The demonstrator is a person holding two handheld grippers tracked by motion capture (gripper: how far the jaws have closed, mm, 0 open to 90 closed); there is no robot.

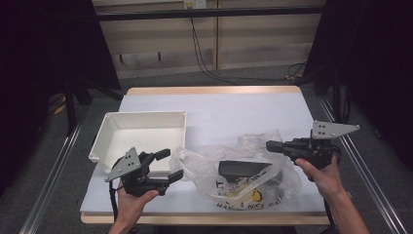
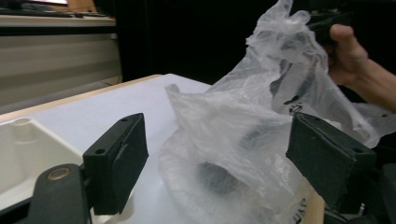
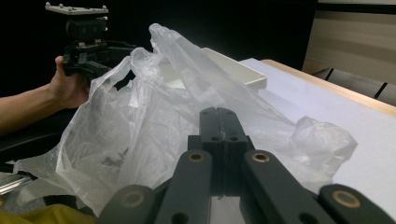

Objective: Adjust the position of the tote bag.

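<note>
- Your left gripper point(image 1: 171, 165) stands released, jaws spread wide beside the plastic bag point(image 1: 243, 170).
- Your right gripper point(image 1: 271, 145) is clenched, jaws pressed together; whether they pinch the bag's film, I cannot tell.
- The bag lies near the table's point(image 1: 219, 109) front edge, right of the white tray point(image 1: 141, 131).

bag point(image 1: 243, 168): clear crumpled plastic, printed, standing bunched near the bench's point(image 1: 234, 112) front edge
contents: a dark flat box point(image 1: 242, 168) lying inside
</note>
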